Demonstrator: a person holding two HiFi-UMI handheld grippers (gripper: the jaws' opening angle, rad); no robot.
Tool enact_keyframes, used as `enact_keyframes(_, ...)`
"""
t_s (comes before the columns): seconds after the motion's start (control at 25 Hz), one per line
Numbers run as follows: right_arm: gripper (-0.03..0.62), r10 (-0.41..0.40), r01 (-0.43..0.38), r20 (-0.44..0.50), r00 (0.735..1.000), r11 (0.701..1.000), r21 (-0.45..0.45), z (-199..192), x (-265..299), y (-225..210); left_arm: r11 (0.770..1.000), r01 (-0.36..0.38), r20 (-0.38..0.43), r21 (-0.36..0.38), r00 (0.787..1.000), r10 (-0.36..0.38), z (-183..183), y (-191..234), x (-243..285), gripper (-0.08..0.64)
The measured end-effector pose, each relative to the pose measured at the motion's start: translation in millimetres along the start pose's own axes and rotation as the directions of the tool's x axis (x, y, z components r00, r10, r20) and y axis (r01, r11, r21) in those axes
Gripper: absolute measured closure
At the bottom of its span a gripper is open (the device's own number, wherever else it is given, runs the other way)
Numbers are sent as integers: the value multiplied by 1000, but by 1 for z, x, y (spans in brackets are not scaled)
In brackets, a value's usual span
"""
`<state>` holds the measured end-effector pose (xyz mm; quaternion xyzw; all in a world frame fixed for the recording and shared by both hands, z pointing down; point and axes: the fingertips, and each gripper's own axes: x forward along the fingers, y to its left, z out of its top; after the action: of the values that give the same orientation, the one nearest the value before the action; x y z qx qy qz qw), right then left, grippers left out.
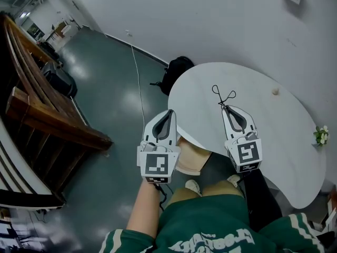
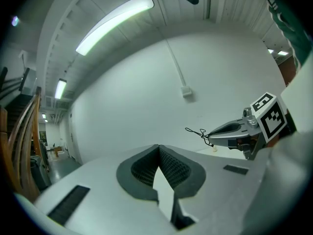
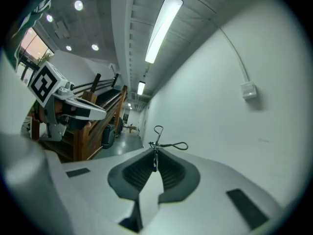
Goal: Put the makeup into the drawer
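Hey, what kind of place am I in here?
Probably a big studio or workshop hall, not a home: glossy grey floor, wooden stair railing, and a long ceiling strip light.

The left gripper [image 1: 169,113] and right gripper [image 1: 224,107] have pale grey teardrop-shaped shells, with dark ribbed pads lining the jaws. Each carries a marker cube [image 1: 157,165] printed with black-and-white squares. The person wears a green top [image 1: 210,233] with white lettering, white-striped sleeves [image 1: 301,230] and tan legwear [image 1: 210,192].

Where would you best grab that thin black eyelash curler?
Probably on the narrow stem where both loops meet, coming from the end opposite them. The right gripper pinches the eyelash curler just so, loops poking out ahead; the loops are thin wire, hard to pinch.
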<state>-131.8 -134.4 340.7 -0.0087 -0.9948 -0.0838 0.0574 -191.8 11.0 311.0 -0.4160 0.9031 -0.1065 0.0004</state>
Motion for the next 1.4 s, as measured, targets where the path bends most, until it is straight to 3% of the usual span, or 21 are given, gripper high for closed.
enact_keyframes(0.32,565,113,-111,26,993,991,-69,7,40,80,992,-129,-39,-5,991,128,-35,76,-52,560)
enact_keyframes(0.56,565,187,-187,-10,982,980,-65,-8,61,101,988,-152,-52,-38,987,150,-49,83,-62,560)
enact_keyframes(0.72,565,285,-290,-69,956,954,-77,-36,69,129,987,-150,-70,-65,987,145,-59,80,-60,560)
enact_keyframes(1.0,565,463,-486,-218,859,872,-62,-108,73,194,976,-181,-123,-120,978,166,-88,83,-62,560)
enact_keyframes(1.24,565,577,-619,-361,733,785,-2,-184,61,245,966,-234,-183,-108,960,212,-115,87,-77,560)
enact_keyframes(1.4,565,603,-655,-460,652,753,60,-239,53,261,961,-257,-204,-104,951,232,-125,91,-80,560)
